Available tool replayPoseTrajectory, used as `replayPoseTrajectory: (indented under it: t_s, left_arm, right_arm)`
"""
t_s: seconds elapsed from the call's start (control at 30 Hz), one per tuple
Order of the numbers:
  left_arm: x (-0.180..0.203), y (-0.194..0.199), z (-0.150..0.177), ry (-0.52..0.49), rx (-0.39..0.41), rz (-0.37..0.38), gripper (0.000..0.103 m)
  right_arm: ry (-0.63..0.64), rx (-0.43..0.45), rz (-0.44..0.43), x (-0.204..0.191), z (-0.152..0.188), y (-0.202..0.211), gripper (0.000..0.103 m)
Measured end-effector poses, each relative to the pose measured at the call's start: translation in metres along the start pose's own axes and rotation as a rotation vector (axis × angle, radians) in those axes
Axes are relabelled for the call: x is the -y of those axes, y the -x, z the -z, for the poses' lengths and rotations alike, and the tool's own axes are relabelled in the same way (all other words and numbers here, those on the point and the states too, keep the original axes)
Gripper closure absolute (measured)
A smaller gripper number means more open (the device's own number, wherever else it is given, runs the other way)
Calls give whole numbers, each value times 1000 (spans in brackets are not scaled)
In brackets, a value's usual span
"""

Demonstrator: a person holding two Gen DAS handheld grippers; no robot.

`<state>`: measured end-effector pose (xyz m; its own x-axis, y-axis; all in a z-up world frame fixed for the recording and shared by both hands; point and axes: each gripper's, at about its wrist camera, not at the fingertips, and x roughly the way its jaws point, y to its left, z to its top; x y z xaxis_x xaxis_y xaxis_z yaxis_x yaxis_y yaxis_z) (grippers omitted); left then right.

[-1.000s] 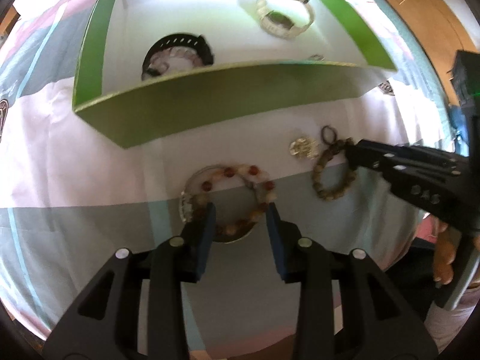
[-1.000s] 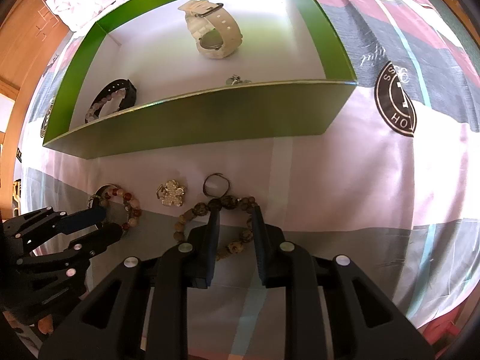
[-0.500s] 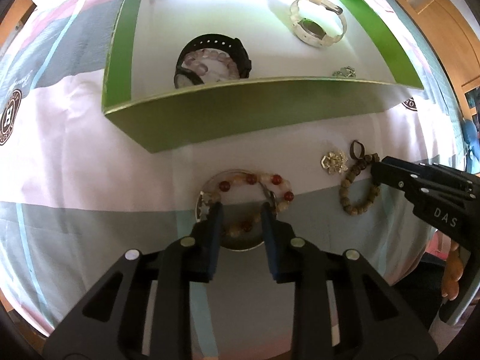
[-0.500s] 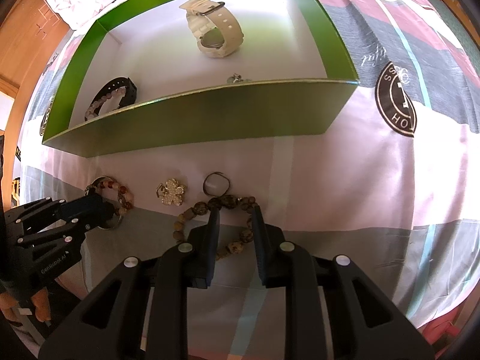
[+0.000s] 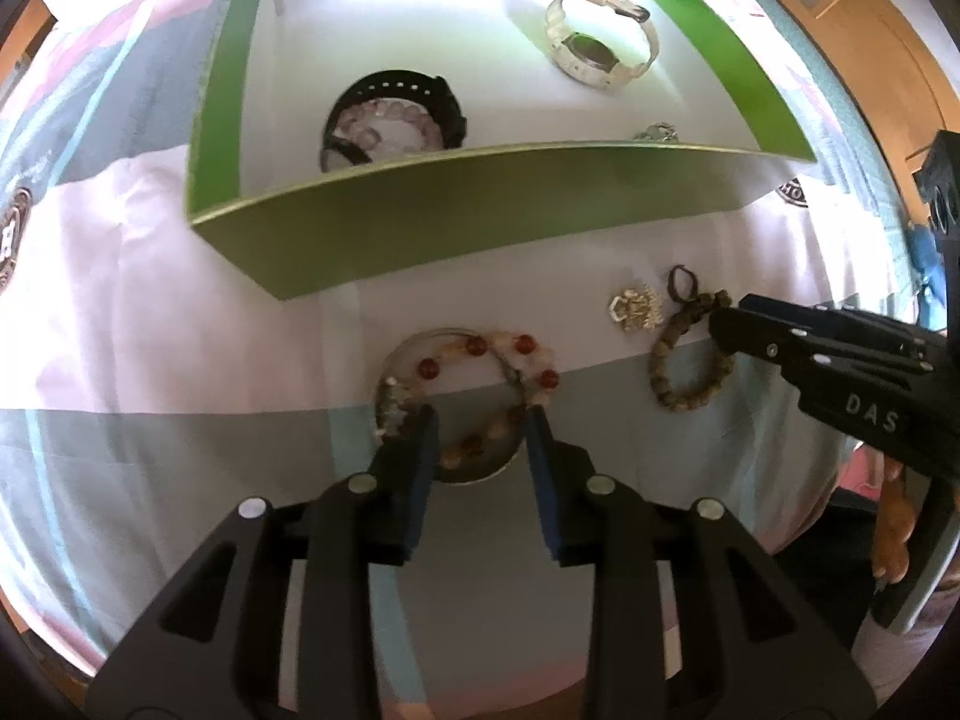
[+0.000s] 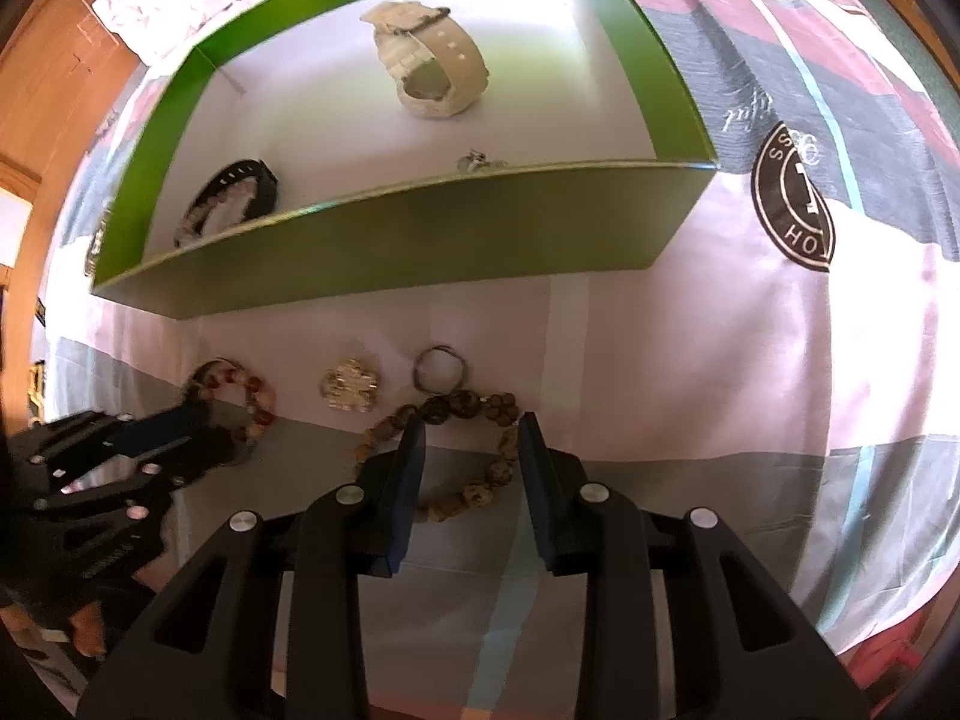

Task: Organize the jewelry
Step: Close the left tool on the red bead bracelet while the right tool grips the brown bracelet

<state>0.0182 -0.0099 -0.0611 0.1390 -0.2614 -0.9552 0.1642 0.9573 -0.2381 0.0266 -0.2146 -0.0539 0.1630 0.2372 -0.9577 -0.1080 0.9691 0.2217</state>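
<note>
- Lying on the patterned bedsheet (image 6: 750, 360), in front of the green box (image 5: 480, 228): four loose pieces in a row.
- Red-and-pale bead bracelet (image 5: 528, 360), resting over a silver bangle (image 5: 420, 339); the left gripper (image 5: 480, 420) points steeply down at it, jaws a little apart and just opened wider, straddling the near arc of the beads without pressing on them.
- Gold flower brooch (image 6: 351, 387), apart from the bracelets on either side.
- Dark ring (image 6: 441, 369), just behind the brown bead bracelet (image 6: 456, 408), touching or nearly so.
- Brown bead bracelet: the right gripper (image 6: 471, 429) stands over it, jaws a little apart and just opened wider, part of the loop between the fingers; no pad is seen clamping the beads.
- Inside the box, on its white floor: a cream watch (image 6: 432, 72) toward the back, a black watch (image 5: 420, 90) with a pale pink bead bracelet (image 5: 384, 120) lying inside its strap at the left, and a small silver piece (image 6: 477, 161) against the front wall, too small to identify.
- A person's fingers (image 5: 894, 516) show behind the right gripper's body.
</note>
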Motion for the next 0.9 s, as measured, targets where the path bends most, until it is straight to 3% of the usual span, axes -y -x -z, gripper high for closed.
replayPoseTrajectory:
  t_s: [0.1, 0.23, 0.47, 0.5, 0.53, 0.63, 0.9]
  left_arm:
    - [5, 2, -5, 24, 28, 24, 72]
    - [20, -4, -12, 1, 28, -14, 72]
    - [48, -23, -13, -100, 41, -141, 71]
    - [50, -24, -13, -103, 46, -151, 75]
    - [50, -22, -13, -102, 54, -158, 86]
    - [48, -13, -13, -85, 68, -115, 95]
    - [30, 34, -14, -32, 165, 17, 96]
  right_arm:
    - [30, 17, 19, -8, 0, 5, 71]
    - [15, 0, 35, -7, -2, -1, 71]
    - [4, -21, 46, -4, -1, -11, 71]
    - [-1, -23, 43, -3, -1, -12, 71]
    - [-2, -23, 43, -2, -1, -12, 71]
    - [-1, -20, 41, -2, -2, -10, 71]
    - [2, -14, 41, -1, -1, -9, 71]
